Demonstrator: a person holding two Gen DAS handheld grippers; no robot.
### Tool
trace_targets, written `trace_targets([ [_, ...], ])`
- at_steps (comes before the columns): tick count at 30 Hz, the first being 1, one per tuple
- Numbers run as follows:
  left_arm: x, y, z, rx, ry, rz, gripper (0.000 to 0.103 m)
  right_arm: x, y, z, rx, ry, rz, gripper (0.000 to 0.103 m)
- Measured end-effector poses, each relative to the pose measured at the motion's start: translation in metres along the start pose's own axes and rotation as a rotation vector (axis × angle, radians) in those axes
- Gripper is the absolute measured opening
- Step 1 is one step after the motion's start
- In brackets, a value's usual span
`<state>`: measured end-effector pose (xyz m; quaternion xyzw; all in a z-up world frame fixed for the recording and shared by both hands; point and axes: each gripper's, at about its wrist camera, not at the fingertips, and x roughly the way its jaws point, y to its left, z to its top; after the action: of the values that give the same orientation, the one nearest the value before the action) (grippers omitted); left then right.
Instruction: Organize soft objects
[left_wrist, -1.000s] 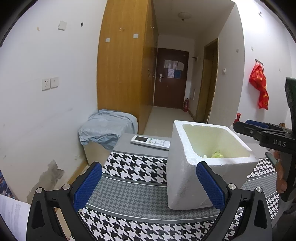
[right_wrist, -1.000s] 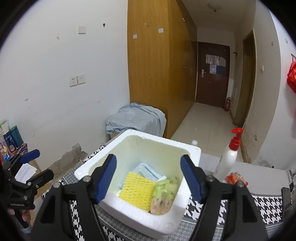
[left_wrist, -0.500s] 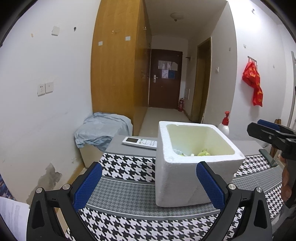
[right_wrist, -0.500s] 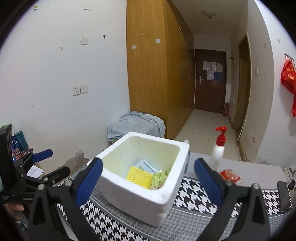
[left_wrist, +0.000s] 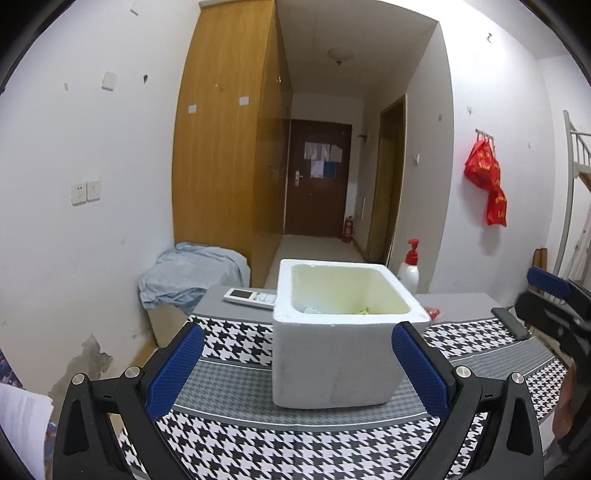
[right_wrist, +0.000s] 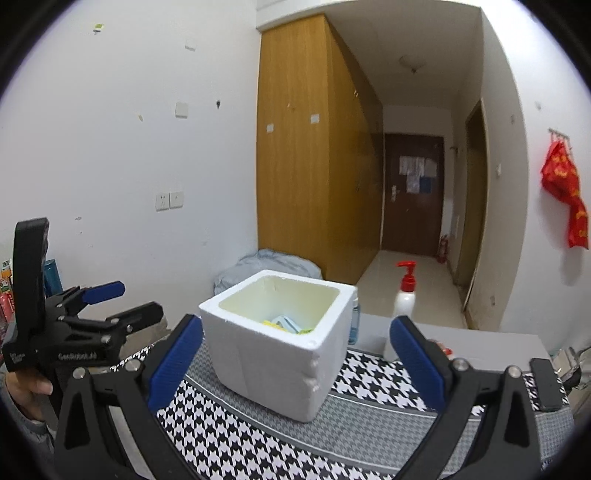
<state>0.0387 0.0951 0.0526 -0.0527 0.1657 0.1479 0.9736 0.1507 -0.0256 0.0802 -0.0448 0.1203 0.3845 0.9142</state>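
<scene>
Pale lettering runs along the side of the left gripper (right_wrist: 110, 314), at nine o'clock in the right wrist view, too blurred to read. The papers on the door (left_wrist: 320, 159) and the print on the red bag (left_wrist: 487, 184) are illegible too.

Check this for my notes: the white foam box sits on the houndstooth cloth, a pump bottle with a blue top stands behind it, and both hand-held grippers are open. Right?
Not quite: the pump bottle has a red top, as the right wrist view shows. The rest holds: the foam box sits on the houndstooth cloth, and the left hand-held gripper and right hand-held gripper are open.
</scene>
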Motion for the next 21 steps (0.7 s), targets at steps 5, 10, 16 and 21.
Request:
trace_targets([
  [5, -0.016, -0.014, -0.012, -0.010, -0.019, -0.023, 0.102, -0.021, -0.002, -0.024, 0.032, -0.006, -0.020, 0.103],
  [10, -0.028, -0.031, -0.028, 0.002, -0.035, -0.029, 0.102, -0.032, -0.007, -0.047, 0.043, 0.000, -0.032, 0.103],
  [16, -0.037, -0.043, -0.048, 0.004, -0.050, -0.052, 0.102, -0.044, -0.011, -0.069, 0.055, 0.011, -0.037, 0.103],
  [21, -0.040, -0.047, -0.064, 0.001, -0.068, -0.067, 0.102, -0.047, -0.016, -0.085, 0.080, 0.033, -0.039, 0.103],
])
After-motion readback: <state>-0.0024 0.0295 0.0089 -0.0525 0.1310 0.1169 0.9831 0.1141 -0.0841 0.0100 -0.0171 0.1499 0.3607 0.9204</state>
